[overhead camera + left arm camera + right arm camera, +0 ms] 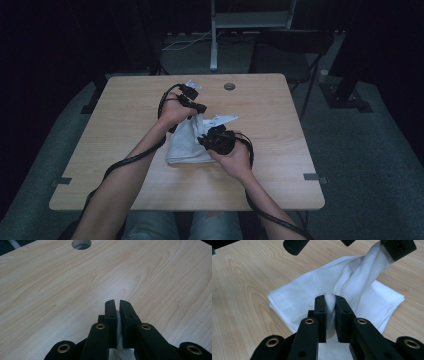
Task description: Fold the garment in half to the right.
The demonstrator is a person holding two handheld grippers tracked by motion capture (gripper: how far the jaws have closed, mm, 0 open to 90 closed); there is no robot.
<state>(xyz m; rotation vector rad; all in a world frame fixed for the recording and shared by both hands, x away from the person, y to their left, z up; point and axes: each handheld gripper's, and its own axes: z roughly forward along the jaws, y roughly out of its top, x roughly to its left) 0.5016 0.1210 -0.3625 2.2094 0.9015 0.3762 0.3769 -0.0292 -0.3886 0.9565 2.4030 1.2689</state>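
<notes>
Presently on record, item by item.

White cloth (186, 145): folded, lying near the middle of the wooden table (125, 110), lower layers flat on the wood; upper layer pulled up off the fold at two places. In the right gripper view, cloth (294, 302) spread as a folded rectangle, one twisted strand rising toward the top right corner, into the black jaws of the other gripper.

Left gripper (198, 107): held in the left hand (175, 111), raised over the far edge of the cloth. Jaws clenched on a thin fold of white fabric (119, 327), seen squeezed between the two black pads in the left gripper view; bare wood beyond the tips.

Right gripper (209, 136): held in the right hand (235, 157), at the cloth's right side, just beside the left gripper. Jaws clamped on a bunched ridge of cloth, fabric bulging out above the pads in the right gripper view.

Round cable hole (229, 86): set in the tabletop near its far edge, well apart from the cloth; also at the top of the left gripper view (81, 243).

Black cables: trailing from both grippers along the forearms toward the near edge.
</notes>
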